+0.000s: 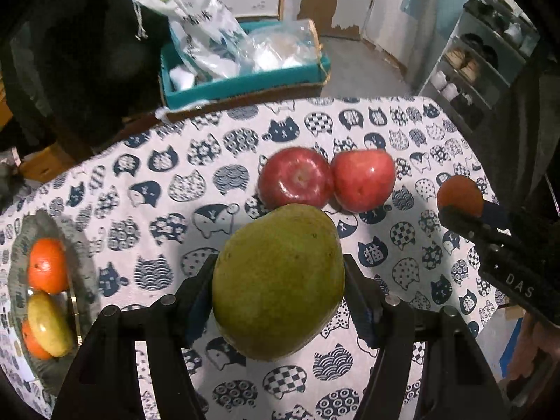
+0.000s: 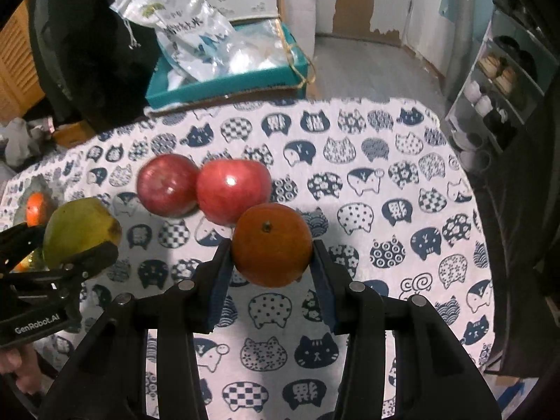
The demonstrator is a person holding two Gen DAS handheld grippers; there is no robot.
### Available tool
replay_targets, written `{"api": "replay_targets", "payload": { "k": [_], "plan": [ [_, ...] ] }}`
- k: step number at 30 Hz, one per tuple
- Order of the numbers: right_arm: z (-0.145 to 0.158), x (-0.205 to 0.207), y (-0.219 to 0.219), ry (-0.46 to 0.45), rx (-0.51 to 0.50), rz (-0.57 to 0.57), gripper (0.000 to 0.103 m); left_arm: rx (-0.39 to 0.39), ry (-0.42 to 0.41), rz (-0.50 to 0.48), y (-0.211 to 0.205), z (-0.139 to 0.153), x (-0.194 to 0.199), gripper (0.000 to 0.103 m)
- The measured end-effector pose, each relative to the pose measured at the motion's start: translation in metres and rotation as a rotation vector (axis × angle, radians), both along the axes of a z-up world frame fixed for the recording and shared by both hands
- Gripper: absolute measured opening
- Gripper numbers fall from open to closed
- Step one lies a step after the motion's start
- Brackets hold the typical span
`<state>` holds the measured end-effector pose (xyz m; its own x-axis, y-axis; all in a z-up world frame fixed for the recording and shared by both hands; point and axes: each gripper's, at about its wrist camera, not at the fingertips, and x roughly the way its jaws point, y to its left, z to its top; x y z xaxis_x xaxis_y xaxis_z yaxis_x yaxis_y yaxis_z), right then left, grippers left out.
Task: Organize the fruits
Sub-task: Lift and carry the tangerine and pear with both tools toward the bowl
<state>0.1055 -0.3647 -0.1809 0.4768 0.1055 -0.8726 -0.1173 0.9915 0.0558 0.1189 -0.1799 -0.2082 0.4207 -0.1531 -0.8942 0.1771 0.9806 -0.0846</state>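
Between the two black fingers in the left wrist view, the left gripper is clamped on a green mango, its pads pressed on the fruit's left and right flanks. The mango's long axis runs roughly from the camera outward, its narrower end nearest the lens and its broad end toward the far table edge; it is held clear above the cat-print tablecloth. Just beyond it lie two red apples, touching each other. At the left edge a grey plate holds two oranges and a yellowish fruit lying across them. At the right, the right gripper grips a small orange. Past the table sits a teal box with plastic bags.

Seen from the right wrist view, the right gripper is clamped on the orange, fingers on its left and right sides, stem stub facing up toward the camera, above the cloth. The two apples lie just behind it to the left. Farther left, the left gripper holds the mango, its pointed end toward the apples, with part of the plate behind. A shoe rack stands at the right.
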Motion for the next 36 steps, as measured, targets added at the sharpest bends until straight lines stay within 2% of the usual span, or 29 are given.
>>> {"api": "replay_targets", "payload": {
  "k": [6, 22, 36],
  "plan": [
    [0.026, -0.006, 0.01, -0.061, 0.004, 0.017, 0.044, -0.031, -0.037, 0.029, 0.016, 0.027, -0.009, 0.069],
    [0.091, -0.031, 0.04, -0.192, 0.022, 0.103, 0.044, -0.053, -0.158, 0.068, 0.054, 0.09, -0.04, 0.069],
    [0.124, -0.042, 0.076, -0.252, 0.05, 0.184, 0.044, -0.056, -0.227, 0.099, 0.088, 0.121, -0.063, 0.069]
  ]
}}
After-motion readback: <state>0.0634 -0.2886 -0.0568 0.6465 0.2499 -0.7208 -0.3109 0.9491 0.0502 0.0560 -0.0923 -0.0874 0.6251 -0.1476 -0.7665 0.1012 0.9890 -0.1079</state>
